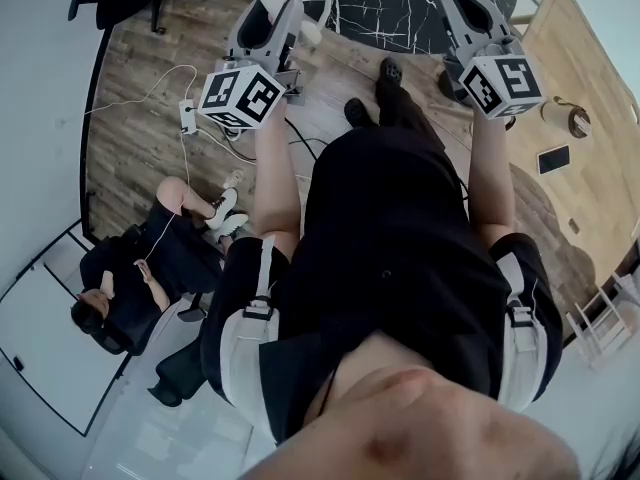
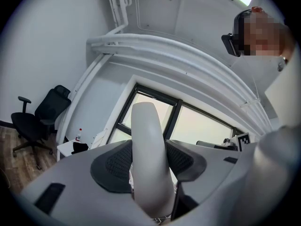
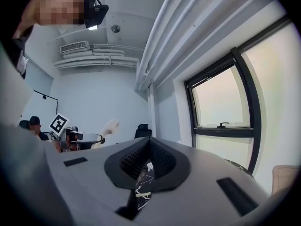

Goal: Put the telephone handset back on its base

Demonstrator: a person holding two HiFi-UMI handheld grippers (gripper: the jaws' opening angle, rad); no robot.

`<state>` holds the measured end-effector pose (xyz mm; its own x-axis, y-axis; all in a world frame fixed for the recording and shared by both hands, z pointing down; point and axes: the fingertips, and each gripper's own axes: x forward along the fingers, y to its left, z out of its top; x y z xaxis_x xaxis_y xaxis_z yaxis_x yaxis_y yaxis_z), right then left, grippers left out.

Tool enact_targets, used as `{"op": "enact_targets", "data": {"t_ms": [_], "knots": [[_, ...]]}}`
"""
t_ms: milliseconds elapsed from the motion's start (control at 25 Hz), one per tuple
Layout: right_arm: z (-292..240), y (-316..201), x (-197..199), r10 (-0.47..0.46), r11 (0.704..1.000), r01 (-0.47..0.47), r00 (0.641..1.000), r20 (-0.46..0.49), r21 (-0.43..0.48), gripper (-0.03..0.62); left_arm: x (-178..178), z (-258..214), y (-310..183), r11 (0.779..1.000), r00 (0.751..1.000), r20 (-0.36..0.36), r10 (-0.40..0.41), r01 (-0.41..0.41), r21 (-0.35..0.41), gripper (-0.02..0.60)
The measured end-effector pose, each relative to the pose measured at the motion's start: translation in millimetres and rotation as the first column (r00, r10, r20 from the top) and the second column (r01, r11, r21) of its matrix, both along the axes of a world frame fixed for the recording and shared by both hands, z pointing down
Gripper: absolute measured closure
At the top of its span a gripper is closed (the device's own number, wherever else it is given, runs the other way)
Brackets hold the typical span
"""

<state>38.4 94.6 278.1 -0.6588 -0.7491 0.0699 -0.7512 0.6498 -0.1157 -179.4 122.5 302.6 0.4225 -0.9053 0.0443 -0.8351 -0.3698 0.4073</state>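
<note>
No word, brand or number legible anywhere. We log only coded signs: black-and-white square patterns on the cube (image 1: 240, 98) of the left tongs (image 1: 272, 23) and on the cube (image 1: 503, 85) of the right tongs (image 1: 465, 3). Left gripper view: one distant square marker (image 2: 242, 141); small bottle (image 2: 80, 134), label too small. Right gripper view: another square marker (image 3: 58, 124). Telephone handset (image 2: 149, 154): plain white.

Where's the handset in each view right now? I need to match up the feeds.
Head view: the handset pokes out at the left claw, top, left of centre.
Left gripper view: the handset is in the centre, upright, gripped between the jaws.
Right gripper view: the handset is small, left of middle.
Shared landmark: the left claw holding it, in all three.
</note>
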Motion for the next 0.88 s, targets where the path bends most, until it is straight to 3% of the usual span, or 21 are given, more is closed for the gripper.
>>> {"op": "enact_targets", "data": {"t_ms": [440, 880], "knots": [[10, -9, -2, 0.009, 0.999, -0.009, 1.0, -0.013, -0.037, 0.565, -1, 11, -9, 0.999, 1.0, -0.007, 0.008, -0.008, -0.033, 0.351], [18, -62, -3, -0.006, 0.998, 0.005, 1.0, -0.009, -0.059, 0.565, 2, 23, -56, 0.997, 1.0, 0.002, -0.005, 0.005, -0.071, 0.351]]}}
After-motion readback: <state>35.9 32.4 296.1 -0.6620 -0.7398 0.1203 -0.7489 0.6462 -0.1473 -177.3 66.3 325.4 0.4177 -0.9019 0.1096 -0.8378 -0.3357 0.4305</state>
